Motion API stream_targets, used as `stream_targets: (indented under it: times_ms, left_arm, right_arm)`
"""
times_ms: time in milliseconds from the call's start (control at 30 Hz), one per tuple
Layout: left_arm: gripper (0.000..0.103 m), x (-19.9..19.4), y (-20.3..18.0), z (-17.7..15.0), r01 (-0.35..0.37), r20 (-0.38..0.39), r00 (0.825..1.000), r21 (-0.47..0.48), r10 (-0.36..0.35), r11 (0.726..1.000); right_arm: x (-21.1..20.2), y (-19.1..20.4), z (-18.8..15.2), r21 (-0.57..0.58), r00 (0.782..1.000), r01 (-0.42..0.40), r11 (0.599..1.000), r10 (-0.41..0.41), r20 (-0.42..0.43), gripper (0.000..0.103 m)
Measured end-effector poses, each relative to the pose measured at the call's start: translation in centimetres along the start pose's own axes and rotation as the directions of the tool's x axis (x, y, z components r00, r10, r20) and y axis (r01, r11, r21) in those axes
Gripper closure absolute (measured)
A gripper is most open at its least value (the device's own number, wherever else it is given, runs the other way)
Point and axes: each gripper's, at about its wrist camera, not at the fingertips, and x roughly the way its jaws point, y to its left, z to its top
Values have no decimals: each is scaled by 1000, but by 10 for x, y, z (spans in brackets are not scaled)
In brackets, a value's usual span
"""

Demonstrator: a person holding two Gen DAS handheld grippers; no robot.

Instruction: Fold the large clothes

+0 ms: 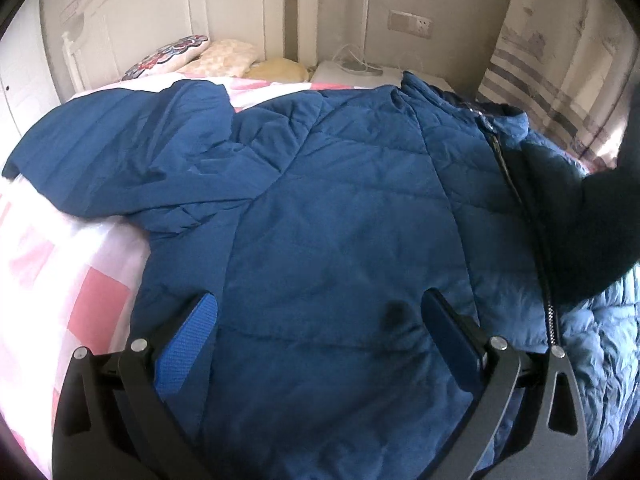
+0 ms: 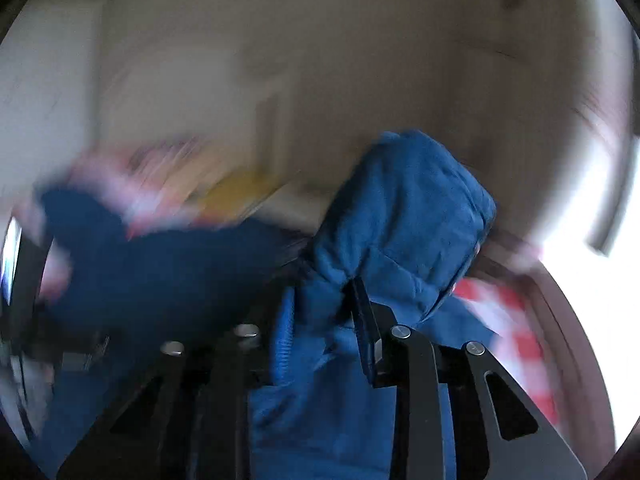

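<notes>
Right claw is clamping a jacket fold, lifting it for folding; left claw, spread apart, is hovering above.

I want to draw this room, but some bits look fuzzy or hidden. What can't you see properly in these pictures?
- Right wrist view: the bed and wall are smeared by motion blur.
- Right wrist view: which part of the blue jacket the right gripper pinches; bunched fabric hides it.
- Left wrist view: the jacket's right side, hidden by a dark blurry shape.
- Left wrist view: the jacket's hem, behind the left gripper.
</notes>
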Motion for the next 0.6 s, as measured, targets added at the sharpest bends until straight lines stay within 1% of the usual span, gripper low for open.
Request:
stream_targets:
  times_ms: [33,67,100,133,200,233,267,300,333,367,400,433,467,500,533,567,600]
  left_arm:
    - [2,0,1,0,5,2,1000,-6,-5,1000]
    - [2,-1,3,0,12,6,1000,-16,-12,1000]
    - [2,-2,6,0,21,10,1000,-27,-20,999]
    - [2,-3,8,1,29,14,999,-39,-29,999]
    - [2,-5,12,1,39,22,999,-58,-38,998]
    - [2,-6,13,1,42,27,999,-66,-41,997]
    - [2,-8,15,1,42,36,999,-73,-39,996]
    - [2,-10,16,1,43,49,998,-76,-39,996]
    - [3,-14,16,1,45,64,997,-79,-40,996]
    - [7,-20,17,0,57,96,994,-85,-49,995]
    - [8,-25,18,0,74,122,991,-88,-63,993]
    - [8,-30,17,0,94,137,987,-88,-81,992]
    - [9,-33,15,1,114,142,985,-87,-101,990]
    - [9,-37,12,2,156,141,980,-82,-144,984]
    - [9,-39,7,6,229,122,968,-81,-218,970]
    - [9,-39,3,8,282,99,957,-87,-273,956]
    - [9,-38,-2,12,359,68,933,-108,-353,927]
  right_arm:
    - [10,15,-3,-38,999,-37,999,35,-39,37]
    - [10,19,-5,-35,998,-44,998,43,-39,20]
    - [13,17,-8,-13,998,-55,998,54,-30,19]
    - [11,10,-13,34,997,-77,996,78,-25,19]
    - [-6,-16,-24,172,993,-118,978,116,21,19]
    - [-16,-34,-32,256,991,-130,958,120,54,19]
    - [-22,-48,-36,320,994,-108,941,93,62,19]
    - [-24,-69,-48,372,1000,-17,928,8,27,19]
    - [-21,-81,-56,393,997,74,917,-67,-32,19]
    - [-18,-87,-58,404,991,132,905,-108,-81,19]
    - [-9,-103,-73,423,978,195,885,-142,-154,19]
    - [1,-115,-86,443,969,221,869,-145,-200,19]
    - [9,-124,-95,484,967,216,848,-116,-228,19]
    - [15,-139,-103,558,968,186,809,-55,-243,20]
    - [13,-144,-107,583,974,169,795,-44,-222,20]
    - [13,-150,-110,601,978,156,784,-37,-206,20]
    - [14,-153,-112,603,978,155,782,-34,-208,20]
